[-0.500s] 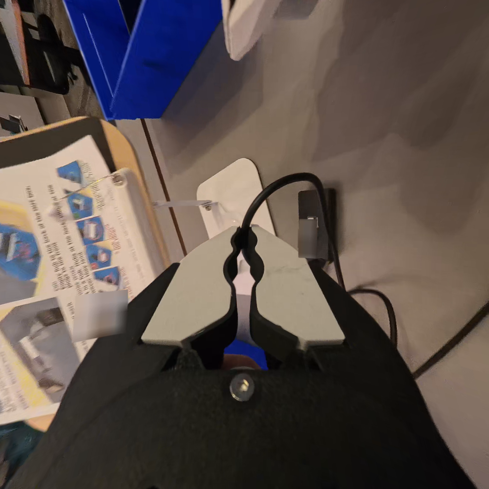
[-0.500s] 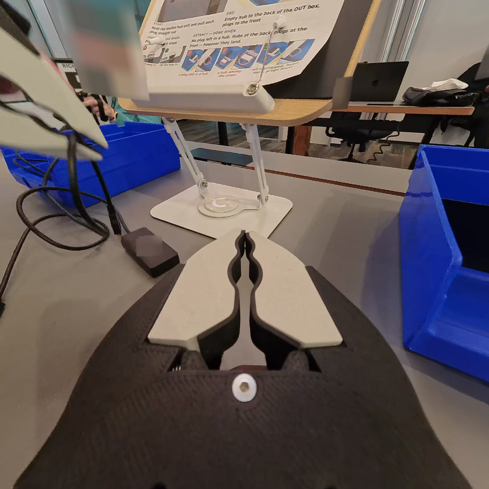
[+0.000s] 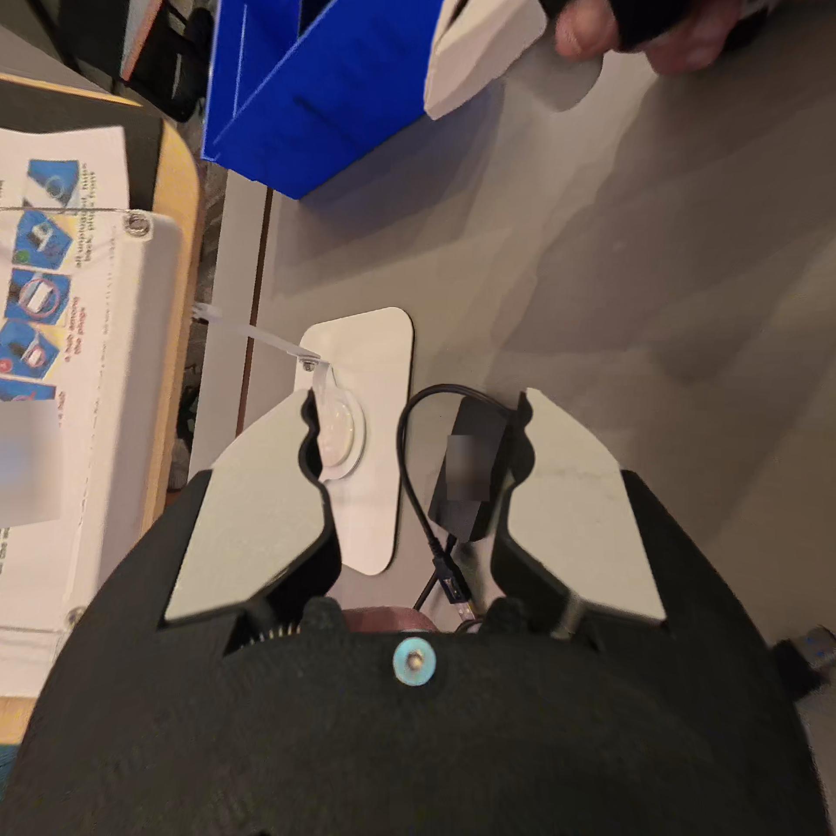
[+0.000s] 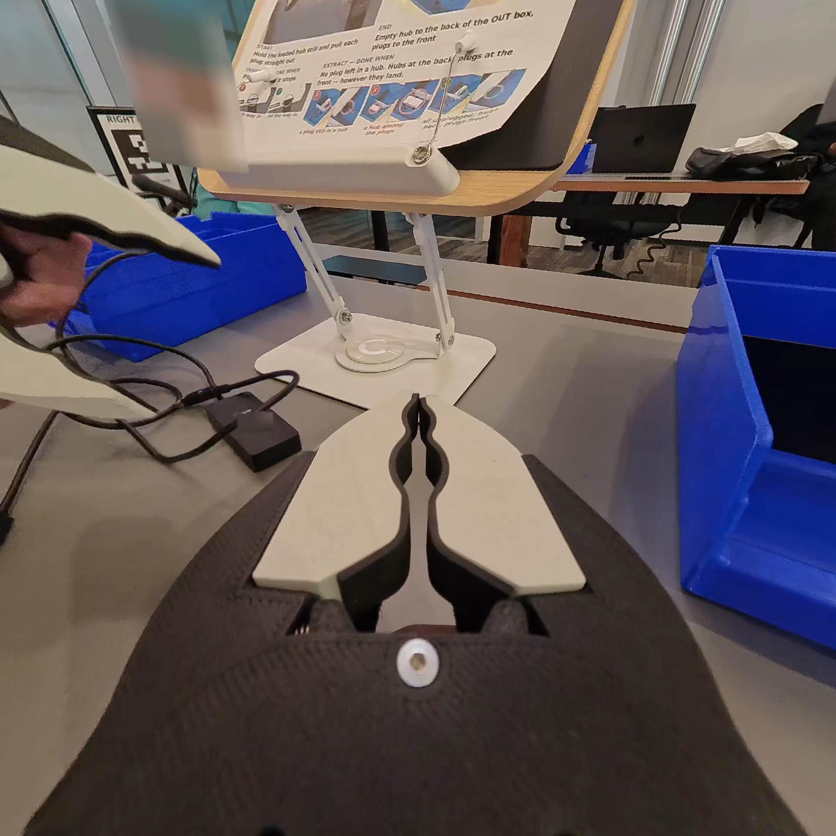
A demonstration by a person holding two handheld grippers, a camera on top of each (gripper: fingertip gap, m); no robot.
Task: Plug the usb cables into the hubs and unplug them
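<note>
My left gripper is open wide and empty, pointing down over the grey table. Between its fingers, down on the table, lie a black hub, a looped black cable and a USB plug. No pad touches them. The right wrist view shows this gripper open at the left, above the hub and cable. My right gripper is shut with nothing visible between its tips, to the right of the hub. One of its fingers shows at the top of the left wrist view.
A white stand base stands behind the hub and carries a wooden board with an instruction sheet. A blue bin stands at the left and another at the right. A person's hand holds the right gripper.
My left gripper was shut on the black cable and has opened wide. The cable left the grasp and lies on the table beside the hub. My right gripper stayed shut and still.
</note>
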